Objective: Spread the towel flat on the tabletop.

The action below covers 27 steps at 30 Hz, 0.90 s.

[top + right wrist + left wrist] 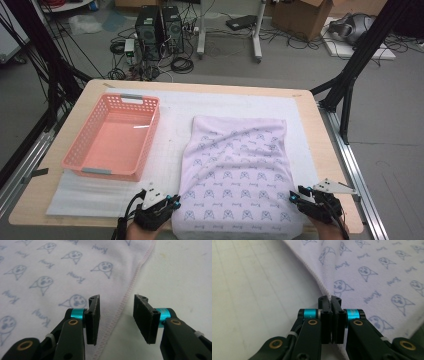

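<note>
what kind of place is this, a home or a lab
Most likely a lab or workshop set up for recording. Beyond the table stand computer towers amid loose cables on a bare floor, with a cardboard box and black frame struts.

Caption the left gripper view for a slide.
Left gripper shut on the hemmed edge of the printed towel, white mat beneath.

We see even, soft overhead light — faint shadows, no glare; both gripper views blur up close, while the high view looks grainy.
</note>
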Motion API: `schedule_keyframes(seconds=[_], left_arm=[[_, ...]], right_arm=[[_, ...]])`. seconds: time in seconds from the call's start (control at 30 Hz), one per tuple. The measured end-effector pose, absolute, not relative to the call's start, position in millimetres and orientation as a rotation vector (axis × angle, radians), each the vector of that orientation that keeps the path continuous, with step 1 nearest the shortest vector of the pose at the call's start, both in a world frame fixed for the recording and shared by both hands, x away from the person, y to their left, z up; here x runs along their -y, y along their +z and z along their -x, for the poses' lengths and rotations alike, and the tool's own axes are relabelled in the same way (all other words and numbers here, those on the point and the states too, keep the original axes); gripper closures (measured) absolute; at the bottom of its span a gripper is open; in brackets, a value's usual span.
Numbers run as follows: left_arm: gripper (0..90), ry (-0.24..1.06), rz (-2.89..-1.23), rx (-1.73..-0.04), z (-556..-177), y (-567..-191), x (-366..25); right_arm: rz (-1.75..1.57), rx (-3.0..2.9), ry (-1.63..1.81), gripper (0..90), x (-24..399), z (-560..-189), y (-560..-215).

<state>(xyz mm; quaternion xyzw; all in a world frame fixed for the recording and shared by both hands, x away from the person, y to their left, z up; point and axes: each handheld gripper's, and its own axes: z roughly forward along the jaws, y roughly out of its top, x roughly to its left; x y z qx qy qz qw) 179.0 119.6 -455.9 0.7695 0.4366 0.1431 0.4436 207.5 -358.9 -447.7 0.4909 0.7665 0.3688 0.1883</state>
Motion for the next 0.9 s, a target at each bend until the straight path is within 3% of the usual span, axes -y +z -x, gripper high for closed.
schedule_keyframes(seconds=[0.07, 0.13, 0.17, 0.3, 0.47, 0.63, 0.7, 0.73, 0.8, 0.87, 0.9], left_arm=[[87.0, 0.335, -1.908, -1.072, -174, -456, -123], [85.0, 0.329, -1.899, -1.063, -172, -457, -124], [79.9, 0.336, -1.892, -1.059, -172, -457, -124], [59.3, 0.349, -1.853, -1.057, -175, -457, -125], [49.8, 0.352, -1.809, -1.065, -182, -455, -123], [51.9, 0.316, -1.8, -1.061, -193, -455, -115], [55.4, 0.303, -1.836, -1.048, -198, -458, -108], [58.1, 0.297, -1.857, -1.045, -198, -460, -104], [70.7, 0.394, -1.889, -1.033, -195, -461, -99], [86.2, 0.386, -1.896, -1.039, -194, -460, -100], [86.6, 0.388, -1.899, -1.044, -192, -459, -101]], right_arm=[[-1.367, -2.174, 1.034, 61.9, 355, -208, -448], [-1.325, -2.207, 1.02, 84.6, 351, -207, -447], [-1.308, -2.235, 1.035, 86.9, 350, -207, -446], [-1.299, -2.265, 1.014, 88.1, 356, -197, -443], [-1.302, -2.291, 0.967, 88.3, 373, -176, -440], [-1.312, -2.292, 1.019, 86.5, 377, -173, -437], [-1.318, -2.265, 1.039, 75.4, 377, -172, -435], [-1.328, -2.246, 1.058, 74.4, 377, -172, -434], [-1.338, -2.228, 1.072, 69.9, 377, -173, -434], [-1.352, -2.214, 1.081, 67.7, 377, -175, -435], [-1.369, -2.202, 1.086, 66.8, 376, -176, -436]])
